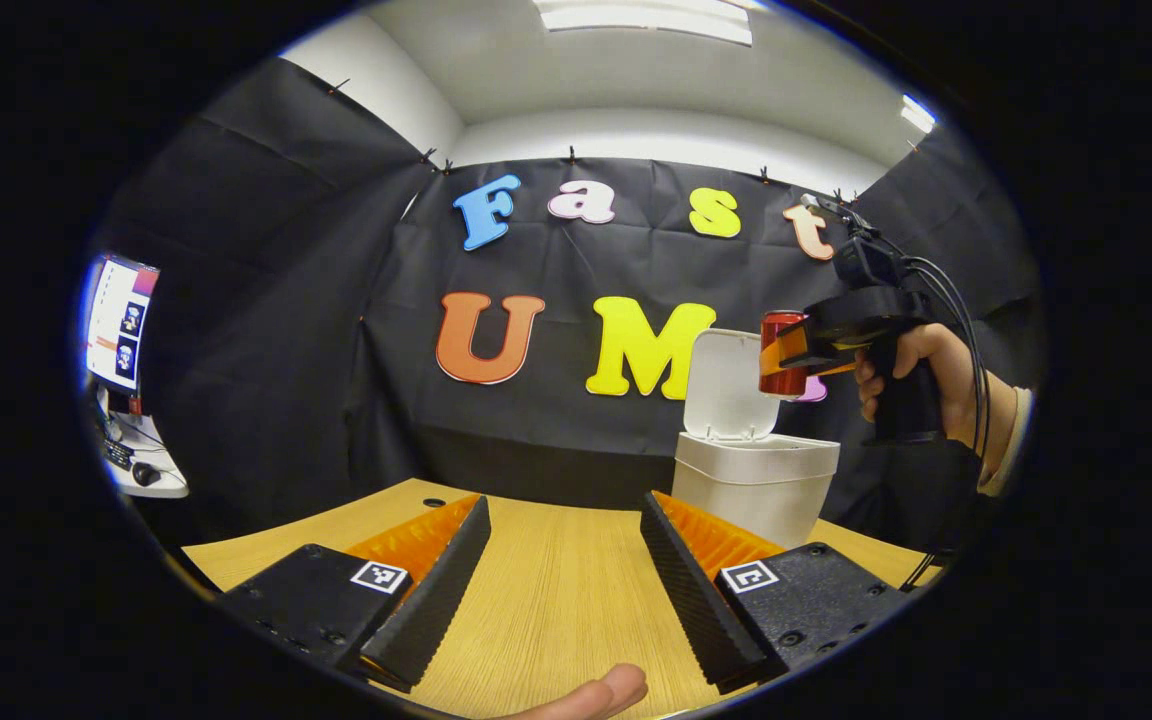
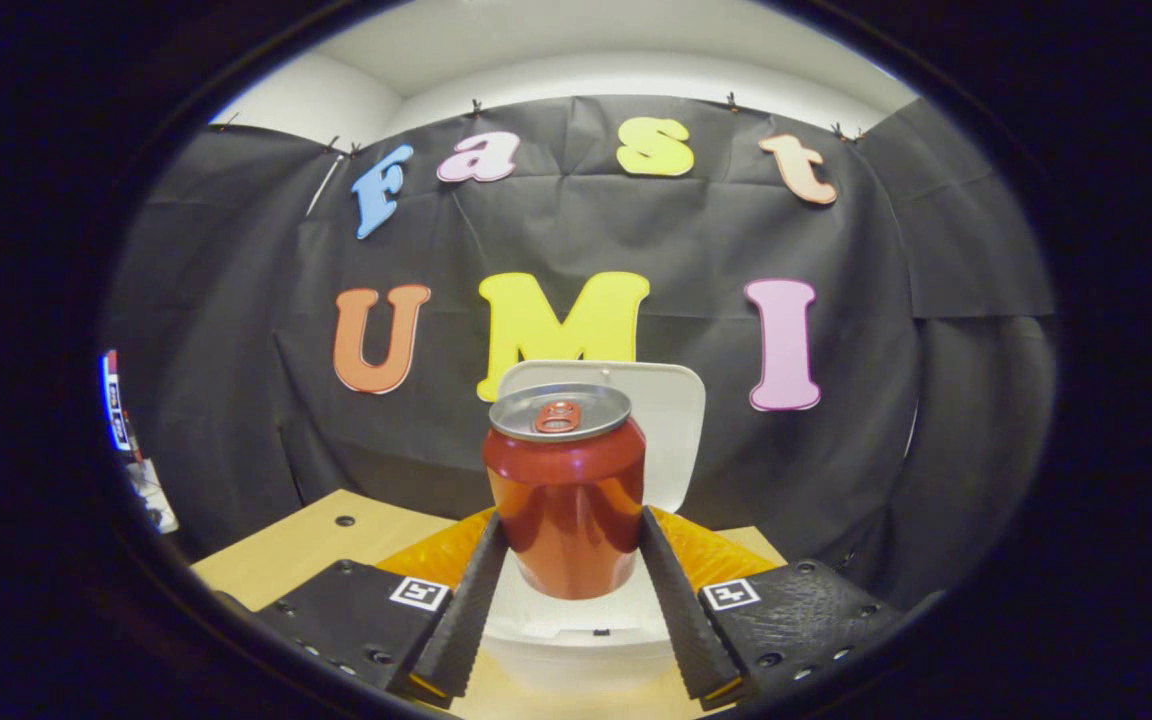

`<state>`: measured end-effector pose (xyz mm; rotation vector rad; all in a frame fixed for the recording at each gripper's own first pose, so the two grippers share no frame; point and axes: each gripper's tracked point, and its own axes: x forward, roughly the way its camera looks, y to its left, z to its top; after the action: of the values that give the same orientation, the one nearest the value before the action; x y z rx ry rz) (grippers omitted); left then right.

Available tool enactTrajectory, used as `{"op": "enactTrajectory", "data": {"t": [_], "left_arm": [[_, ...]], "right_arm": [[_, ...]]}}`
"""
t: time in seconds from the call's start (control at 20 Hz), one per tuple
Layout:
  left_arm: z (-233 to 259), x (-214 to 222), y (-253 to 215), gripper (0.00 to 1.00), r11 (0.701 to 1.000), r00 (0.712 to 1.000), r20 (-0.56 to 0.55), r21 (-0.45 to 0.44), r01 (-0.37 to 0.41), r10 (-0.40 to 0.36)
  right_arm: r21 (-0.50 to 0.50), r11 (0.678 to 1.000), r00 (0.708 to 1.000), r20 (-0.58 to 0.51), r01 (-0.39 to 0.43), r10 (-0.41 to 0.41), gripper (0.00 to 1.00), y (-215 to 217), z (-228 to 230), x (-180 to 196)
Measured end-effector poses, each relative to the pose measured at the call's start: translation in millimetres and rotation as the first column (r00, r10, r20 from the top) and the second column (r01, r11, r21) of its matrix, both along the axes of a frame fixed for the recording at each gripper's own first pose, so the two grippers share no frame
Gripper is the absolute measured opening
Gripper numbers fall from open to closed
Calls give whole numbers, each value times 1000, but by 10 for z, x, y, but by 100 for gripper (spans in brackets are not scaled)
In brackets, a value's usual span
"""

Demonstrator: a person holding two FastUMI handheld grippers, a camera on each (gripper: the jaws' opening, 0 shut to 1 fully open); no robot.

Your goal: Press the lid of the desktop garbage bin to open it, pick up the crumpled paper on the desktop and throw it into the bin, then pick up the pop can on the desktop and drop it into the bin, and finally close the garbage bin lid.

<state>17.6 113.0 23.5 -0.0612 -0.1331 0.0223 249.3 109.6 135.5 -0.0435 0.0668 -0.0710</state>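
A red pop can [image 2: 566,490] stands upright between both fingers of my right gripper [image 2: 568,565], which is shut on it. It hangs above the white desktop bin [image 2: 576,640], whose lid [image 2: 671,430] is raised behind it. In the left gripper view the bin [image 1: 756,480] stands at the far right of the wooden table with its lid [image 1: 731,385] up, and the can [image 1: 781,352] is held over its opening by the right gripper [image 1: 786,350] in a person's hand [image 1: 936,375]. My left gripper [image 1: 566,570] is open low over the table, nothing between its fingers.
The wooden table [image 1: 556,600] spreads under the left gripper, with a small hole [image 1: 433,502] near its far edge. A monitor [image 1: 121,320] and a side desk [image 1: 141,460] stand at the far left. A fingertip [image 1: 601,692] shows at the bottom edge.
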Motion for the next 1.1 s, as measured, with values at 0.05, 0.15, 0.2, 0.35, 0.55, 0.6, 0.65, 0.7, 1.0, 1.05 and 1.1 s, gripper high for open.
{"op": "enactTrajectory", "data": {"t": [0.05, 0.15, 0.2, 0.35, 0.55, 0.6, 0.65, 0.7, 1.0, 1.05, 1.1], "left_arm": [[-21, 6, 27, 98, 1000, 1000, -9, -10, -3, 3], [-70, 32, 62, 98, 1000, 1000, -28, -25, -8, 8], [-94, 44, 76, 97, 1000, 999, -37, -28, -10, 9], [-173, 73, 78, 98, 1000, 998, -63, -5, -16, 16], [-237, 88, 50, 98, 1000, 997, -79, 21, -16, 17], [-245, 101, 41, 98, 1000, 996, -84, 18, -11, 13], [-256, 109, 33, 98, 1000, 996, -87, 17, -6, 8], [-261, 112, 17, 98, 1000, 996, -91, 15, -3, 4], [-306, 134, 10, 100, 1000, 995, -104, 29, -2, 5], [-315, 140, 6, 98, 999, 994, -106, 34, 2, 2], [-321, 149, -1, 98, 999, 995, -103, 42, 6, -1]], "right_arm": [[2, 1000, 1000, -17, 19, -19, 77, -49, -28, 102], [-17, 999, 998, -34, 46, -46, 78, -136, -89, 233], [-8, 999, 997, -48, 54, -54, 79, -179, -134, 279], [58, 996, 993, -98, 65, -59, 78, -237, -290, 389], [30, 997, 992, -104, 70, -66, 79, -262, -345, 433], [42, 997, 992, -107, 66, -61, 79, -252, -354, 425], [49, 997, 992, -109, 64, -59, 79, -243, -357, 428], [50, 997, 992, -108, 65, -59, 79, -242, -355, 431], [62, 995, 990, -120, 80, -72, 80, -326, -400, 470], [61, 996, 991, -120, 64, -57, 80, -301, -413, 475], [42, 998, 991, -122, 56, -51, 80, -283, -407, 472]]}}
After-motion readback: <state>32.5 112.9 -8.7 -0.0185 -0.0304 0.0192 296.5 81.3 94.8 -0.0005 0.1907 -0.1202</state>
